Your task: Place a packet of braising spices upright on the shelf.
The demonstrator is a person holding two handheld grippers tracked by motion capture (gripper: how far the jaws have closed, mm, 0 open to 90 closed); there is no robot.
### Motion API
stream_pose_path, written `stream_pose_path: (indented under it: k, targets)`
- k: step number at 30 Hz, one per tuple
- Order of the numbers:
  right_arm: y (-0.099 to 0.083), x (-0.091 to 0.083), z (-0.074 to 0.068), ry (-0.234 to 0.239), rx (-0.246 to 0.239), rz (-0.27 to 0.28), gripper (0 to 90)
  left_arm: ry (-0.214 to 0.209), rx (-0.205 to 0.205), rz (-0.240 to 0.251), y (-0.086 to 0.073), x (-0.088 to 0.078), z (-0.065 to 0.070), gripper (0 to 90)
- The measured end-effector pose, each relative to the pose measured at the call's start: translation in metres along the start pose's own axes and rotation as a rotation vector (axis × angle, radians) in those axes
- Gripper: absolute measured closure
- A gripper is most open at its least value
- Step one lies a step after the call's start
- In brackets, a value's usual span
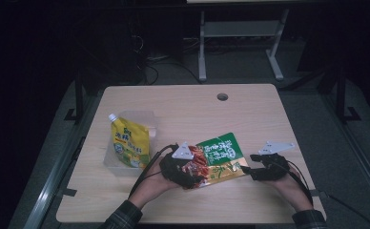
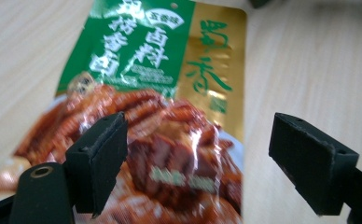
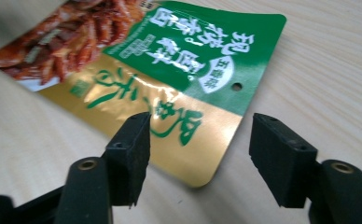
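High view: glossy flat foil pouch [image 1: 215, 160].

Two forearms in plaid sleeves come in from the near edge and angle toward each other. The left hand [image 1: 160, 177] holds the left tongs [image 1: 189, 171], pointing right and slightly away; their black jaws stand wide apart, gripping nothing. The right hand [image 1: 288, 183] holds the right tongs [image 1: 250, 164], pointing left toward the other pair; their jaws are also parted, pads touching nothing.
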State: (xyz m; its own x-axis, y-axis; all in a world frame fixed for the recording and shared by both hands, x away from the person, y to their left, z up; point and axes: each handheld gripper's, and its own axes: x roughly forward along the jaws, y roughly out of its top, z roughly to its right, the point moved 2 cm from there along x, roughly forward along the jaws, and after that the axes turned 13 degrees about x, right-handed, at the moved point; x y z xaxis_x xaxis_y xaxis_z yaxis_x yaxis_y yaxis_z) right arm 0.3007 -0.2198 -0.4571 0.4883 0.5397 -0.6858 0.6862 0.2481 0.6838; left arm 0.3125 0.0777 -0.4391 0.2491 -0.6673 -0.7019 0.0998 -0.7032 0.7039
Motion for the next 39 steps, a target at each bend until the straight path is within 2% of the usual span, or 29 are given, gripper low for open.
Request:
stream_pose_path:
  k: [6, 9, 10, 17, 18, 20, 22, 23, 25, 27, 30, 31, 33, 36, 39]
  targets:
    - [-0.009, -0.005, -0.010, 0.025, -0.042, -0.008, 32.4, 0.008, 0.028, 0.000, 0.010, 0.012, -0.019, 18.2]
    - [-0.009, -0.003, -0.007, 0.023, -0.033, -0.015, 30.2, 0.012, 0.041, -0.018, 0.010, 0.021, -0.030, 17.2]
    - [-0.009, -0.003, -0.007, 0.024, -0.023, -0.015, 29.7, 0.013, 0.037, -0.023, 0.010, 0.024, -0.033, 16.7]
    - [-0.008, -0.002, -0.002, 0.015, -0.031, 0.003, 28.9, 0.017, -0.008, -0.042, 0.005, 0.050, -0.054, 15.9]
    - [-0.008, -0.002, -0.002, 0.016, -0.031, 0.005, 28.9, 0.017, 0.010, -0.054, 0.004, 0.051, -0.057, 15.4]
    - [-0.008, -0.002, -0.003, 0.015, -0.038, 0.005, 28.9, 0.027, -0.007, -0.061, 0.004, 0.057, -0.061, 14.7]
    - [-0.008, -0.002, -0.003, 0.021, -0.034, 0.007, 28.9, 0.033, -0.022, -0.055, 0.003, 0.061, -0.064, 14.6]
    - [-0.008, -0.002, -0.003, 0.023, -0.037, 0.009, 28.9, 0.030, -0.013, -0.069, 0.001, 0.062, -0.066, 14.5]
    - [-0.008, -0.002, -0.003, 0.025, -0.037, 0.009, 28.9, 0.032, -0.023, -0.080, -0.002, 0.067, -0.069, 14.4]
    - [-0.008, -0.002, -0.002, 0.027, -0.040, 0.012, 28.9, 0.027, -0.040, -0.079, -0.004, 0.068, -0.072, 13.6]
    - [-0.008, -0.003, -0.002, 0.028, -0.041, 0.018, 29.0, 0.028, -0.043, -0.080, -0.006, 0.068, -0.075, 13.0]
    - [-0.008, -0.003, -0.002, 0.029, -0.040, 0.023, 29.1, 0.023, -0.069, -0.066, -0.006, 0.070, -0.074, 13.1]
    - [-0.007, -0.004, -0.002, 0.035, -0.039, 0.029, 29.1, 0.016, -0.043, -0.075, -0.007, 0.068, -0.073, 14.0]
    - [-0.007, -0.005, -0.002, 0.040, -0.036, 0.038, 29.1, 0.020, -0.040, -0.085, -0.006, 0.068, -0.070, 17.1]
    - [-0.007, -0.005, -0.002, 0.040, -0.038, 0.039, 29.0, 0.020, -0.030, -0.130, -0.003, 0.064, -0.064, 23.8]
